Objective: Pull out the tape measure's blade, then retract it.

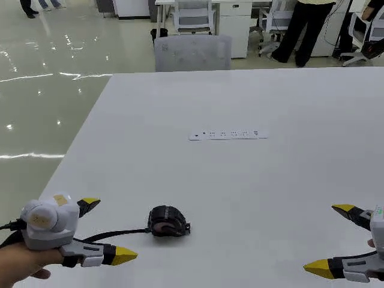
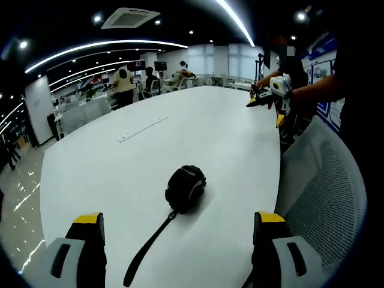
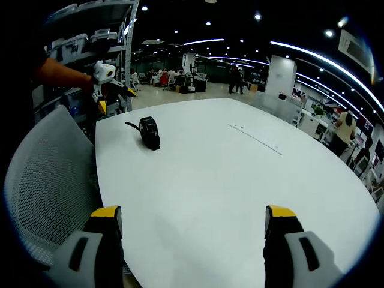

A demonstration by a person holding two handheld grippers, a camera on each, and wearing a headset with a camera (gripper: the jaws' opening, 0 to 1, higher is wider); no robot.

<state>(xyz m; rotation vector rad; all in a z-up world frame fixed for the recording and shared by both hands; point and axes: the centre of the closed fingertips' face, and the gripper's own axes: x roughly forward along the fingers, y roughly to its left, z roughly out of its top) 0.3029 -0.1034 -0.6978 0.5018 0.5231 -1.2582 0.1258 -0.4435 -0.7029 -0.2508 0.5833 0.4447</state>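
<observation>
A black tape measure (image 1: 168, 221) lies on the white table (image 1: 240, 108) near its front edge, with a black strap trailing left toward my left gripper. My left gripper (image 1: 111, 231) stands open just left of it, nothing between its yellow-tipped fingers. In the left gripper view the tape measure (image 2: 185, 187) sits ahead of the open jaws, apart from them. My right gripper (image 1: 330, 240) is open at the far right, well away from the tape measure (image 3: 149, 132). No blade shows outside the case.
A white power strip (image 1: 228, 135) lies flat mid-table. A grey mesh chair (image 1: 193, 53) stands at the far edge, and a person (image 1: 306, 27) stands among office chairs beyond. Bare table spreads between the grippers.
</observation>
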